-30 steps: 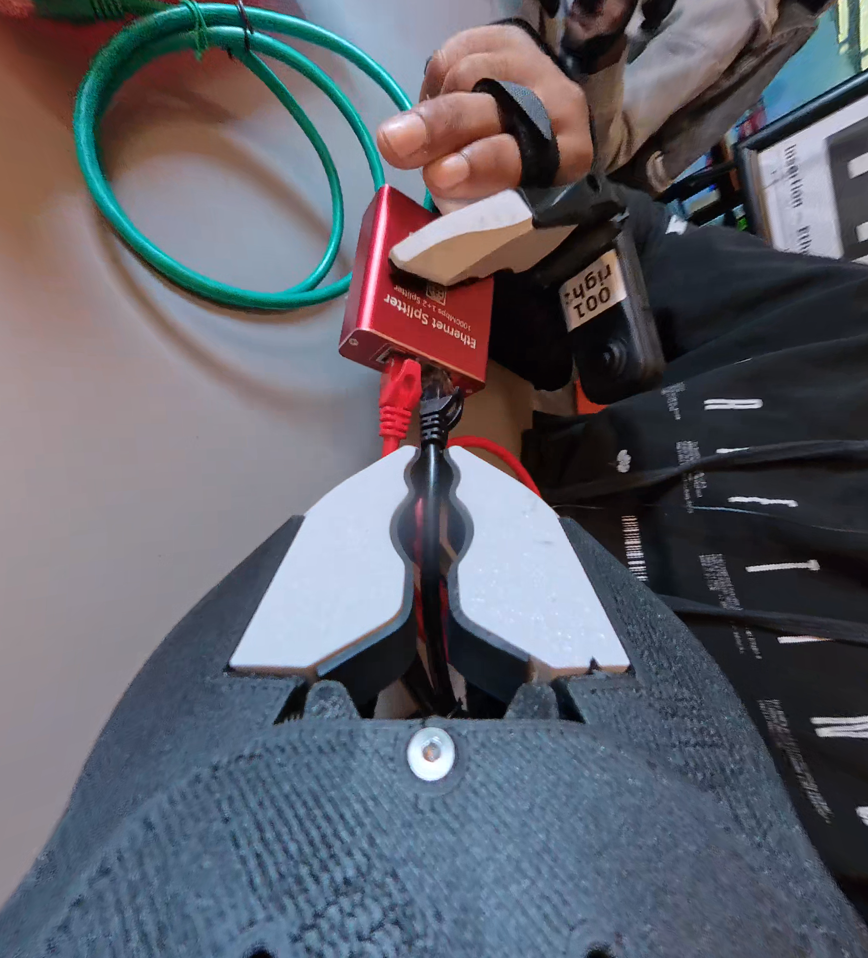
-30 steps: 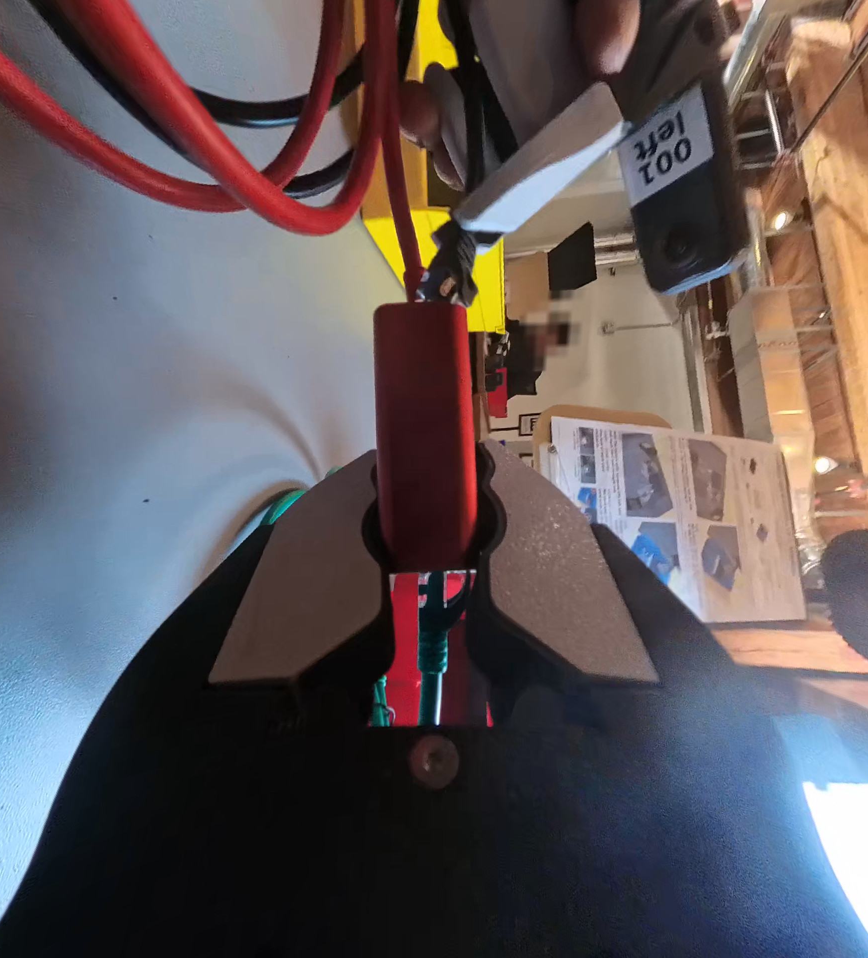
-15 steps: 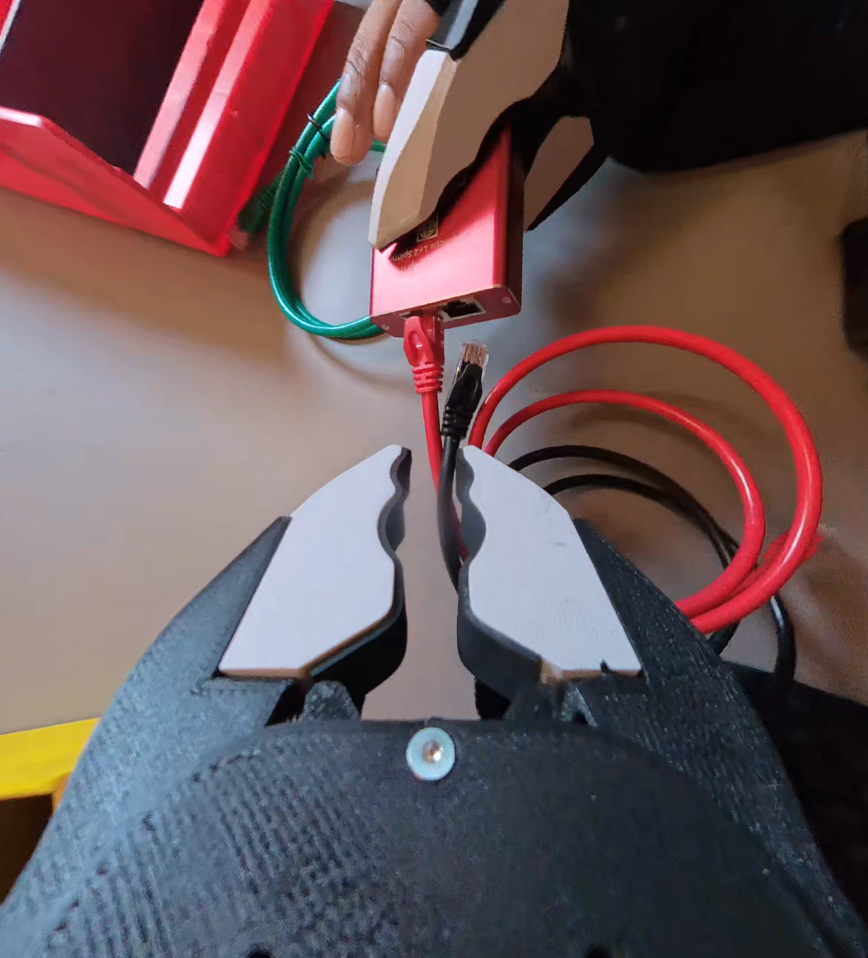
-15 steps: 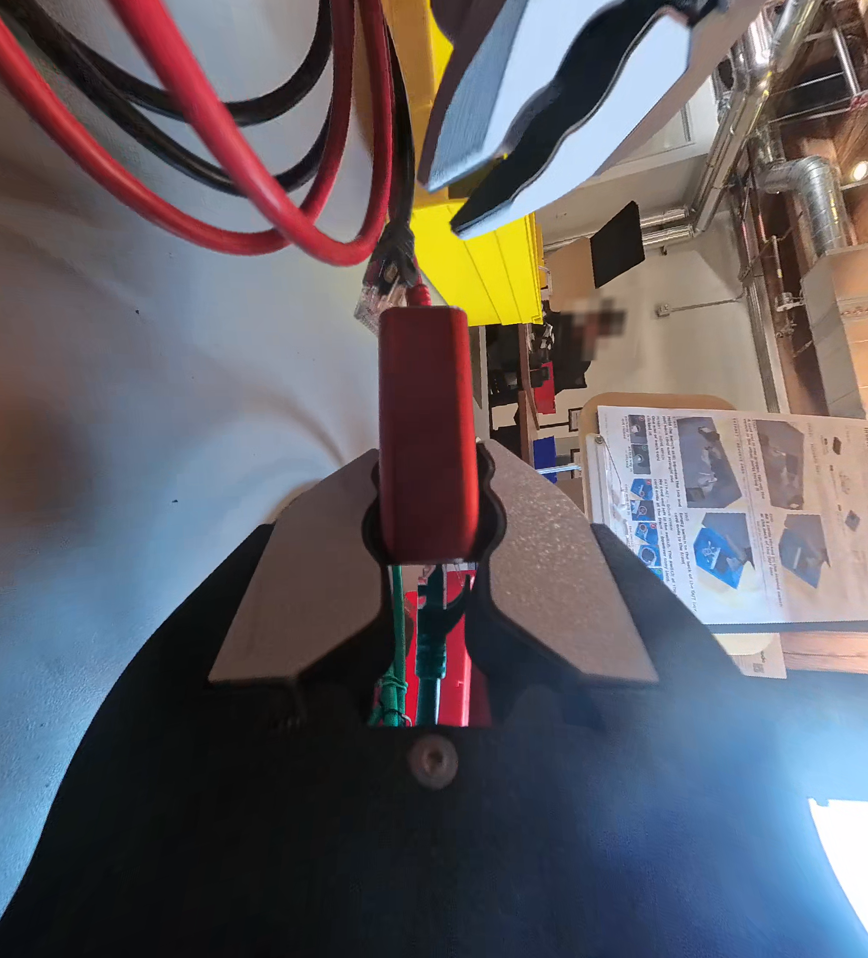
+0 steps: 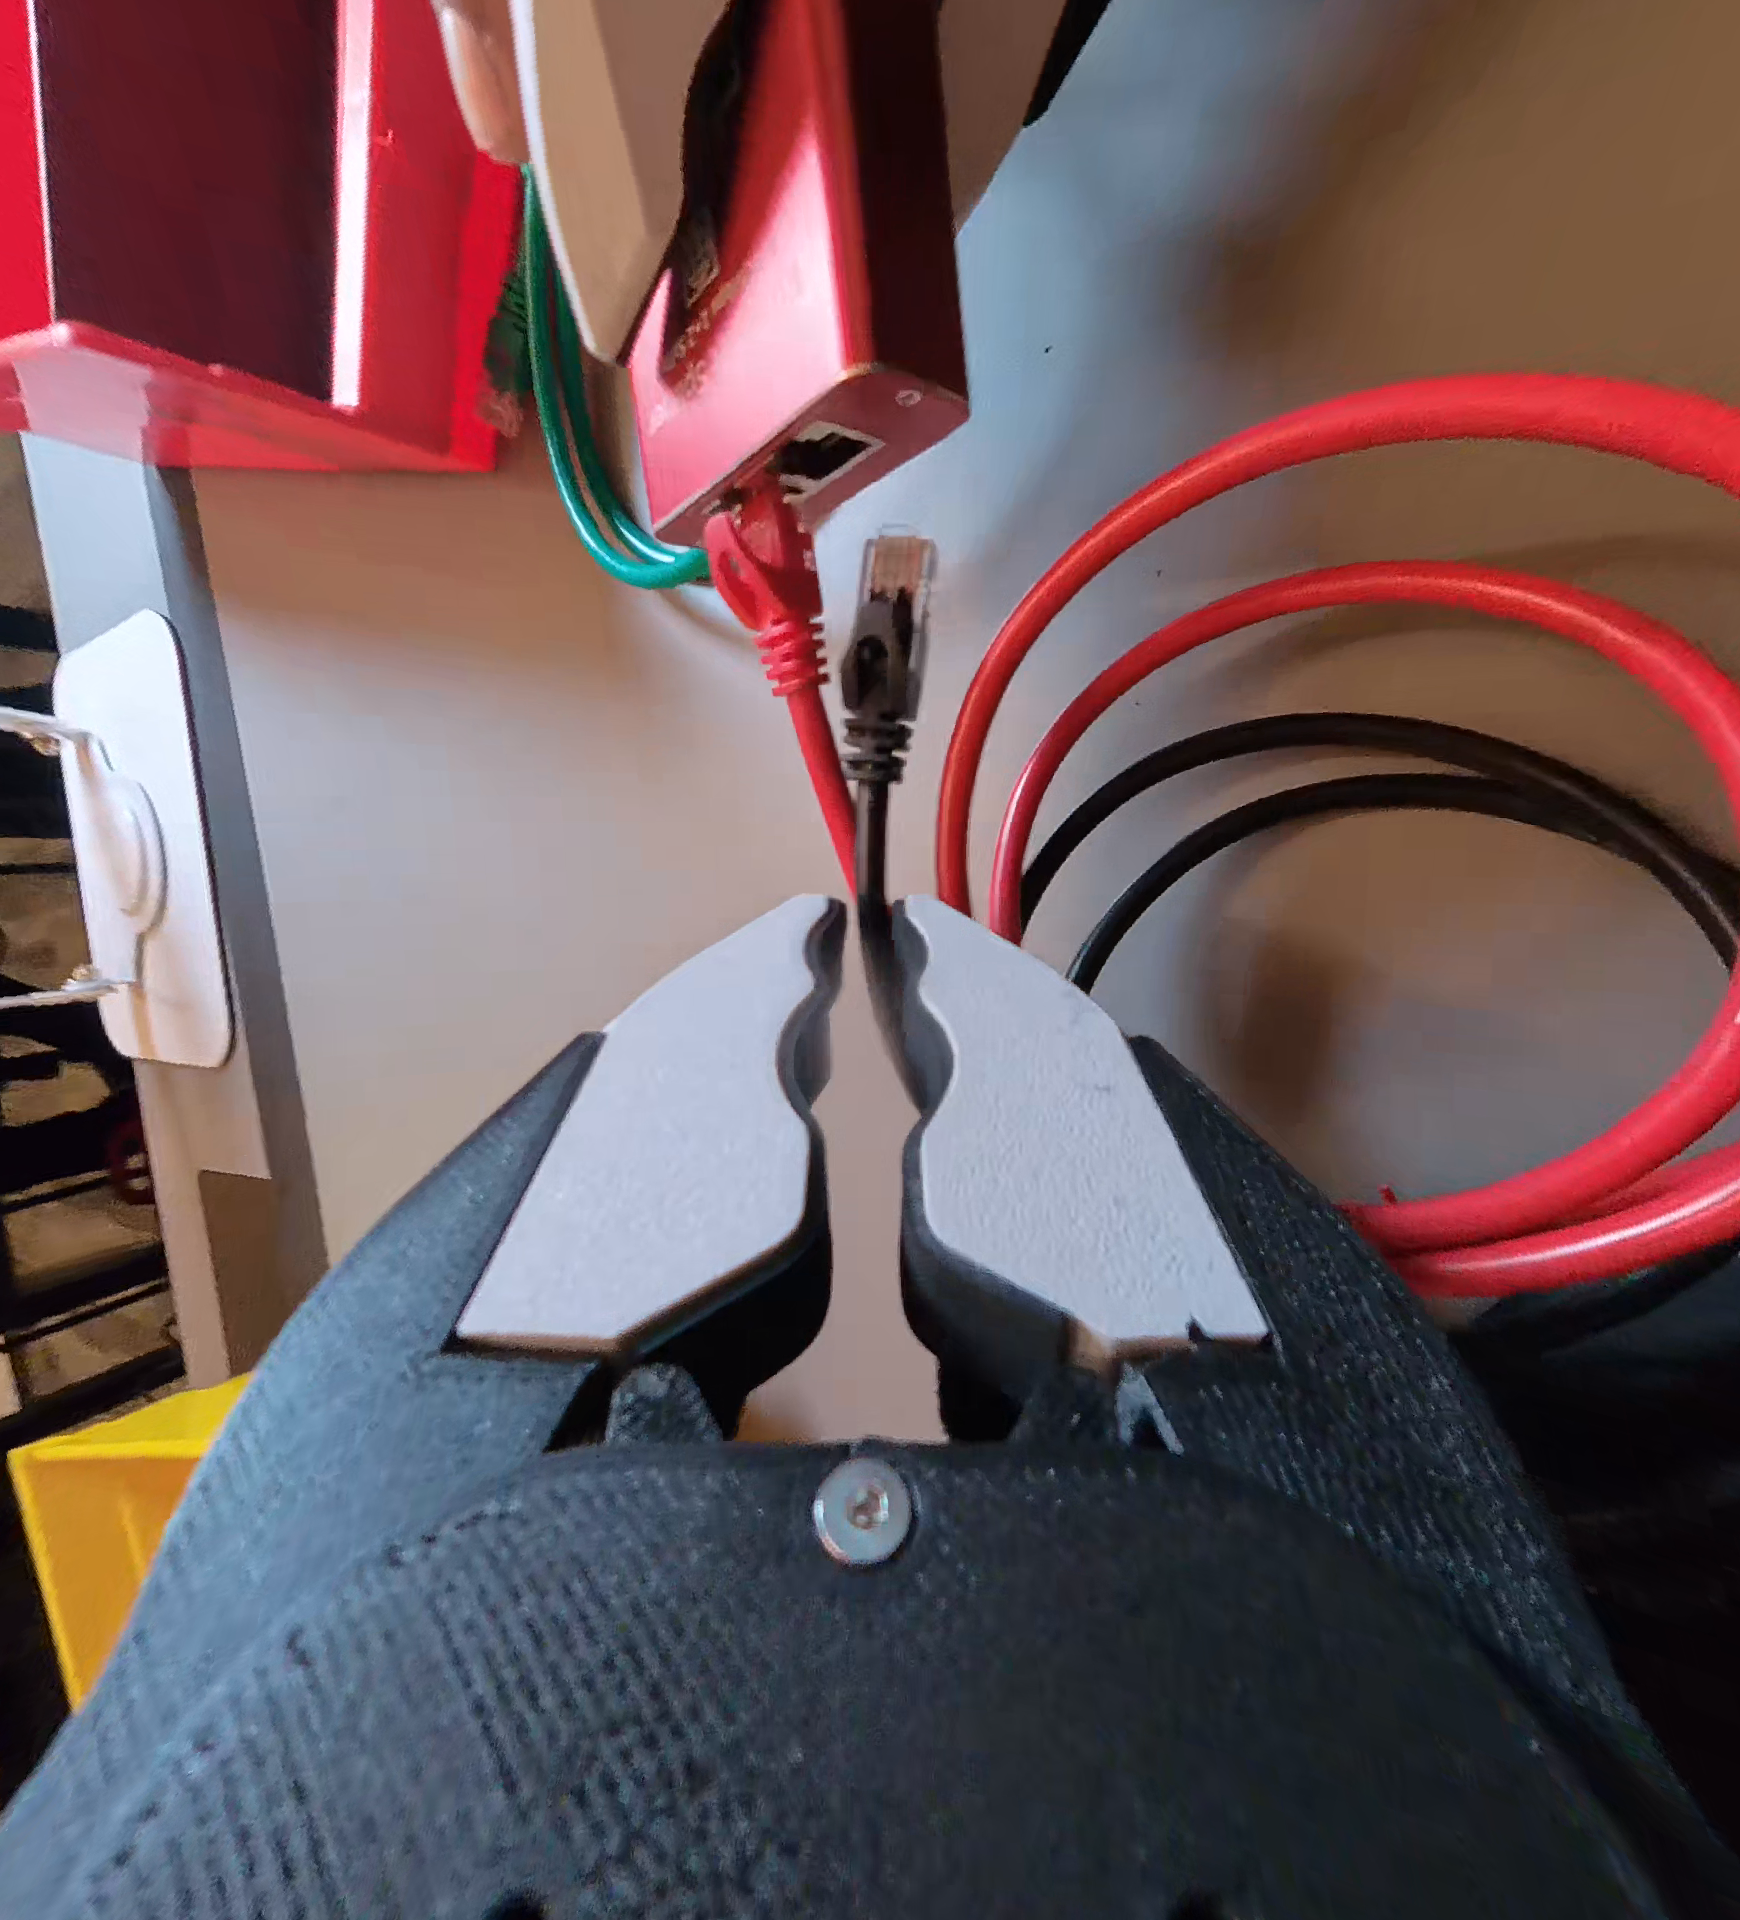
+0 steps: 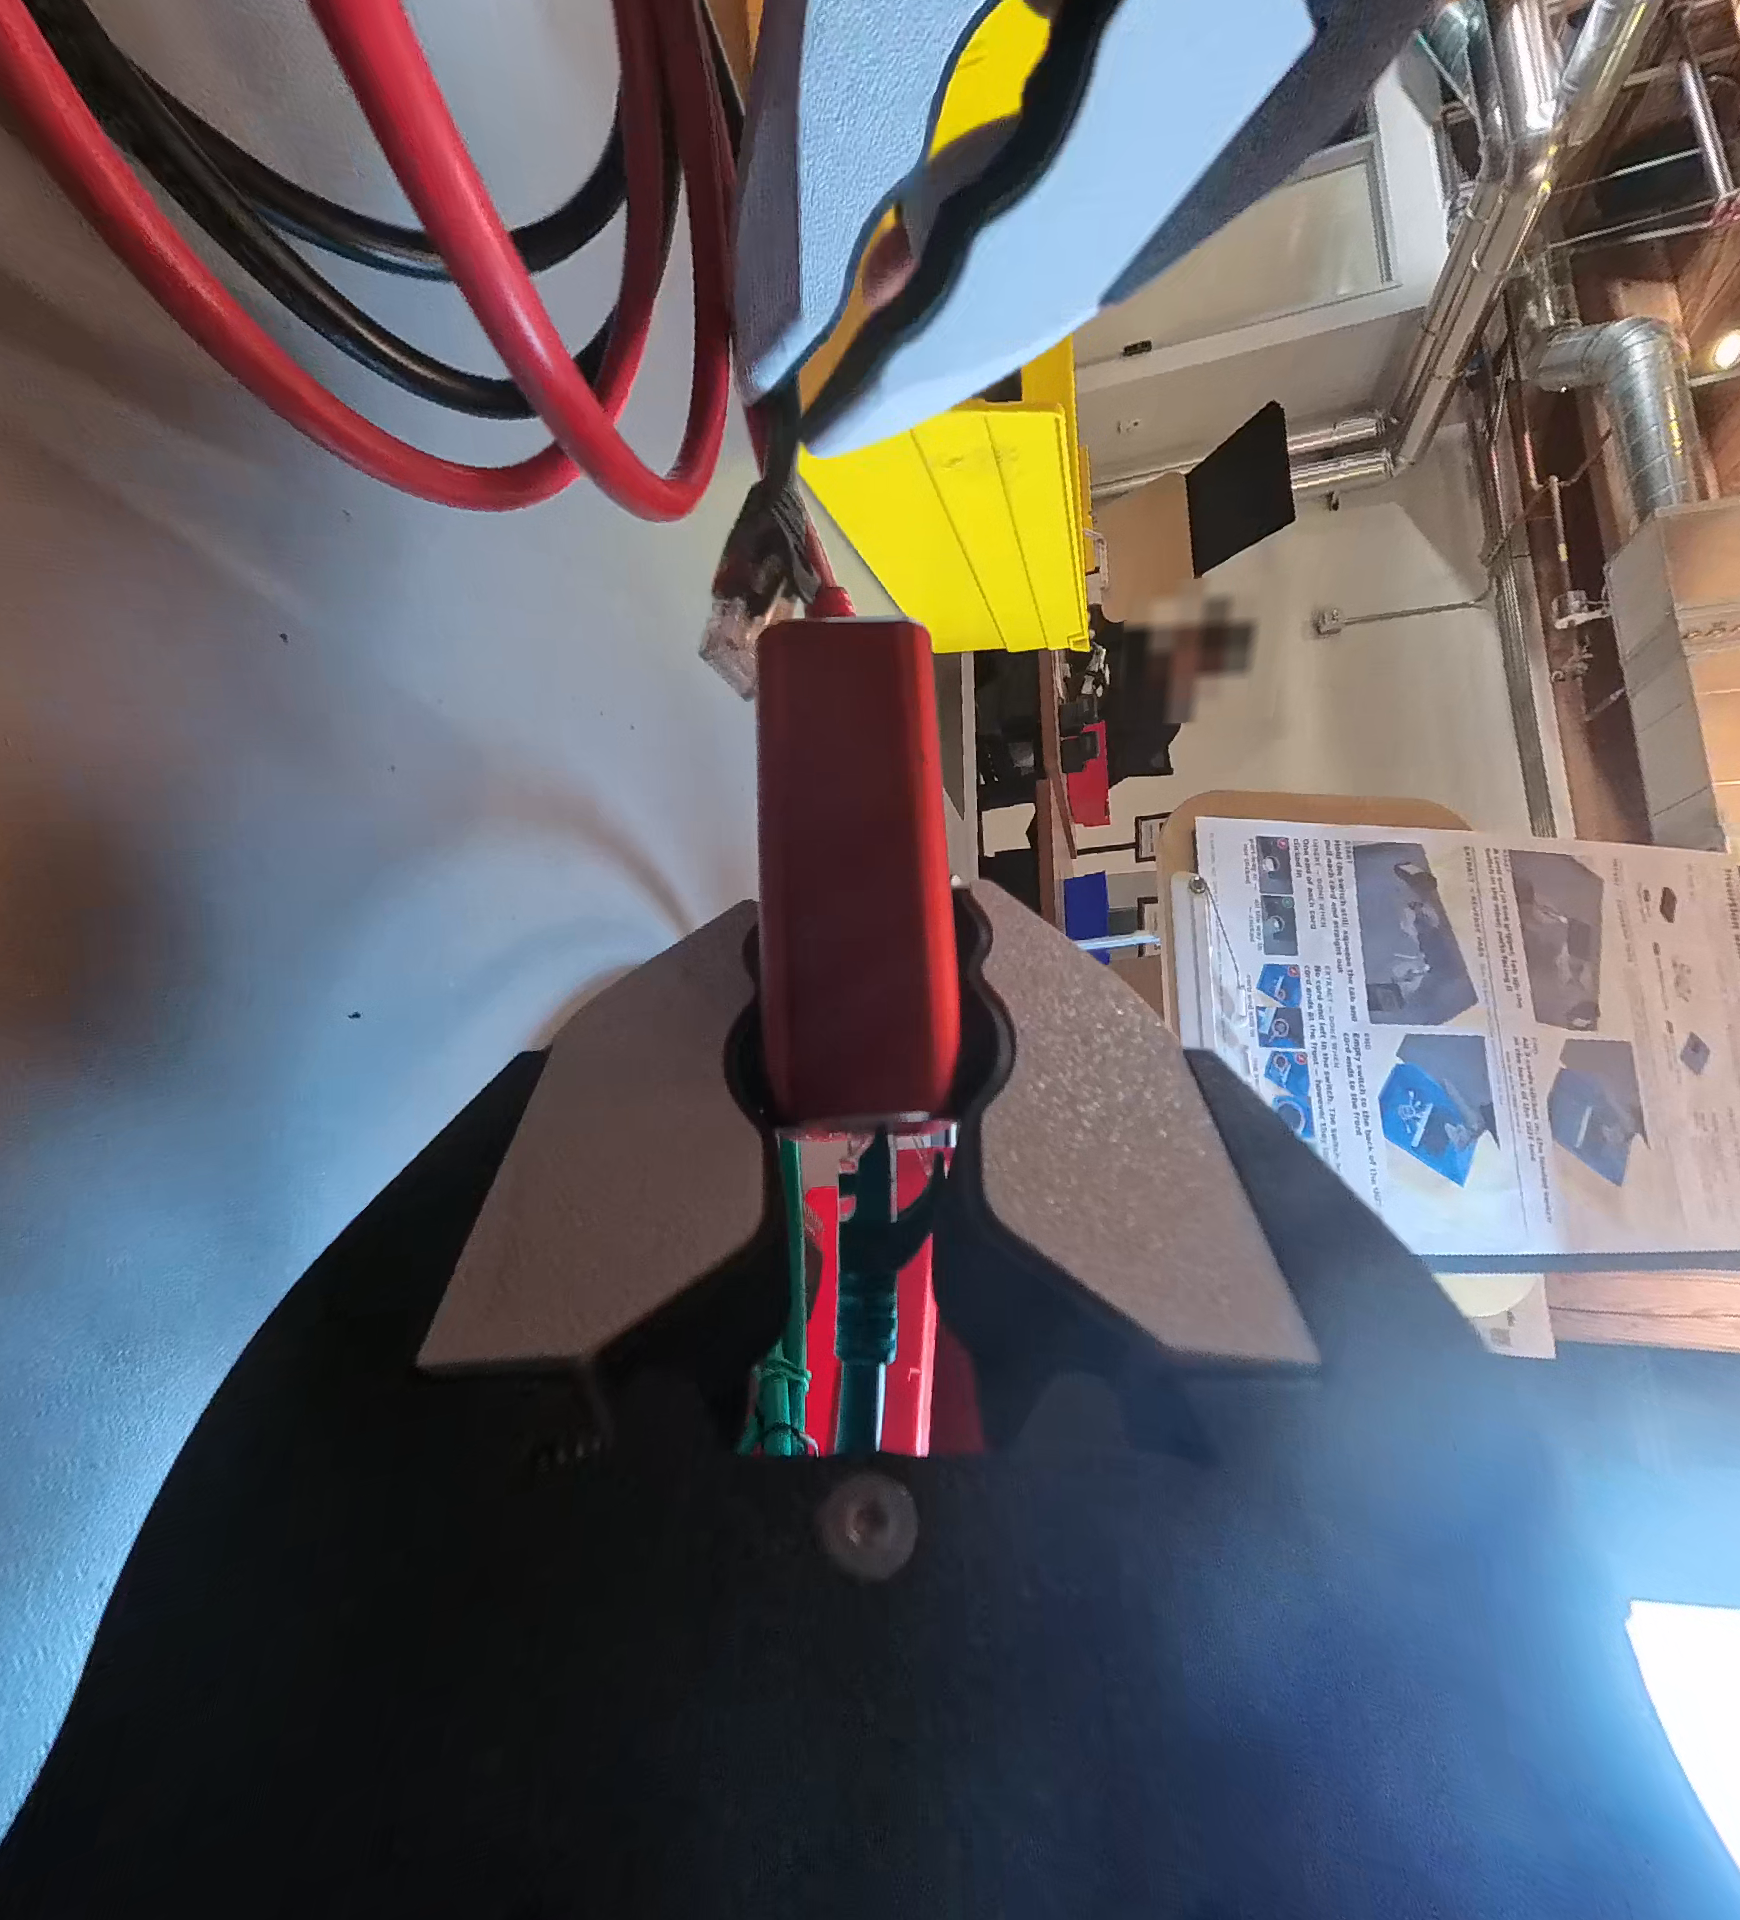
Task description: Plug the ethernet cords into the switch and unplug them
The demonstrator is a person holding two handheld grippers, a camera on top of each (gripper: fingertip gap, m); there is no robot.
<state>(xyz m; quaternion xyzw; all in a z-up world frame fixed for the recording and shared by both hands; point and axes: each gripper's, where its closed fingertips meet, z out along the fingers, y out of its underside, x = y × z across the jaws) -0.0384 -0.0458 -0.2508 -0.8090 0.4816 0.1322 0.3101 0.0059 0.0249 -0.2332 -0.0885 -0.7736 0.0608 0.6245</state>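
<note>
The red switch (image 5: 804, 291) is held off the table in my right gripper (image 6: 861, 904), which is shut on its body (image 6: 855, 883). A red plug (image 5: 762, 551) sits in one front port. The port beside it (image 5: 830, 455) is empty. My left gripper (image 5: 868, 925) is shut on the black cord (image 5: 876, 831) just behind its plug. The black plug (image 5: 892, 623) hangs free a short way below the empty port and also shows in the right wrist view (image 6: 752, 592). A green cord (image 6: 866, 1309) is plugged into the switch's rear end.
Coils of red cord (image 5: 1468, 831) and black cord (image 5: 1417, 769) lie on the table at the right. A red bin (image 5: 170, 208) stands beside the switch at the top left. A yellow bin (image 5: 107, 1507) is beyond the table edge. A poster board (image 6: 1468, 1039) stands farther off. About 9 cm separates my left fingertips from my right.
One second ago the black plug was in the switch. It has come out, and my left gripper has drawn back with the cord. The right gripper still holds the switch.
</note>
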